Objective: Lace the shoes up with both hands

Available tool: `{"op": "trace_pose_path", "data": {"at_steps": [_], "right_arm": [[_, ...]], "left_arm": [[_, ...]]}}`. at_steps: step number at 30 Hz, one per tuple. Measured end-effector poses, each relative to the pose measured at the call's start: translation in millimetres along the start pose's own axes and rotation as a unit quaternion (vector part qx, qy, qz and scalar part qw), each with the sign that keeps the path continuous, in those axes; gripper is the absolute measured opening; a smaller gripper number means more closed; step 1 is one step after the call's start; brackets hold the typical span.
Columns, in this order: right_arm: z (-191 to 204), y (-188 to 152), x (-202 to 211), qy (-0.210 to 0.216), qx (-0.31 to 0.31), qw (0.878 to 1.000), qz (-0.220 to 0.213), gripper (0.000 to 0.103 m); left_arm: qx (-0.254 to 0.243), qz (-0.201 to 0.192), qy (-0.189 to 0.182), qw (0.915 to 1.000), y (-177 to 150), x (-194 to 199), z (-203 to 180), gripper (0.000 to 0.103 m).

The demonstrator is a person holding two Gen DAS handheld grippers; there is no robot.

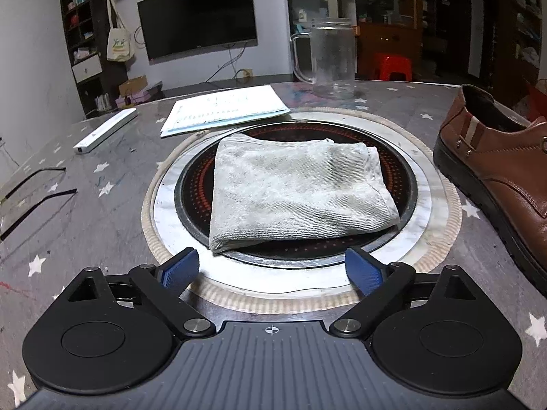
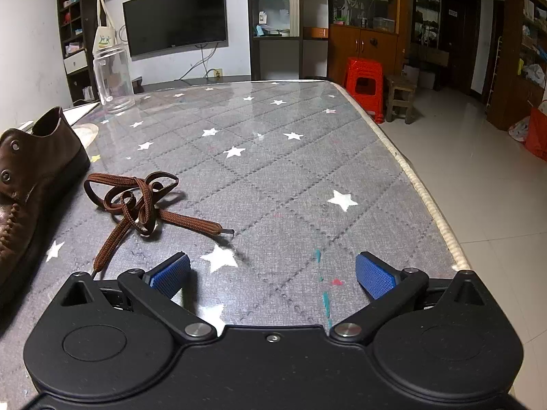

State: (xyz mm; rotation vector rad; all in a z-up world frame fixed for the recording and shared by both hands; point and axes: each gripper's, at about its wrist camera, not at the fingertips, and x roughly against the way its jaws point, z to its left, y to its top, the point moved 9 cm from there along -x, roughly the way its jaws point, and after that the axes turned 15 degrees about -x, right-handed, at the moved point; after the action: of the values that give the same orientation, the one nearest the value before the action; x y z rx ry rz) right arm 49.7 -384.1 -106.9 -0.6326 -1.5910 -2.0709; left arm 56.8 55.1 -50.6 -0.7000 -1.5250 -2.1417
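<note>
- The right gripper [image 2: 271, 273] hung over the star-print table cover [image 2: 307, 157], jaws spread, holding nothing.
- The left gripper [image 1: 271, 270] was likewise spread and empty, facing a folded grey towel [image 1: 297, 191].
- The brown shoelace [image 2: 143, 205] lay tangled just left of the right gripper, beside the brown leather shoe [image 2: 30, 184]; its free end ran rightward, aglet [image 2: 228, 231] leading.
- Risk: pinching the tangle instead of an end would likely drag a knot.
- The shoe's heel was farther from the grippers than its toe, its long axis running away from them.

Dim indoor light, glare on the table cover [image 2: 273, 157], strong fisheye bending and dark corners.
</note>
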Motion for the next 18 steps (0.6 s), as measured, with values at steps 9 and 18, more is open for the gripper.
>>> {"op": "trace_pose_path", "data": {"at_steps": [9,18], "right_arm": [[-20,8,3,0.005,-0.002,1.000,0.002,0.103],[-42,17,9,0.004,-0.002,1.000,0.002,0.103]], "left_arm": [[0.001,0.003,-0.008,1.0000,0,-1,-1,0.102],[0.002,0.003,-0.009,0.9999,0,-1,-1,0.102]]}}
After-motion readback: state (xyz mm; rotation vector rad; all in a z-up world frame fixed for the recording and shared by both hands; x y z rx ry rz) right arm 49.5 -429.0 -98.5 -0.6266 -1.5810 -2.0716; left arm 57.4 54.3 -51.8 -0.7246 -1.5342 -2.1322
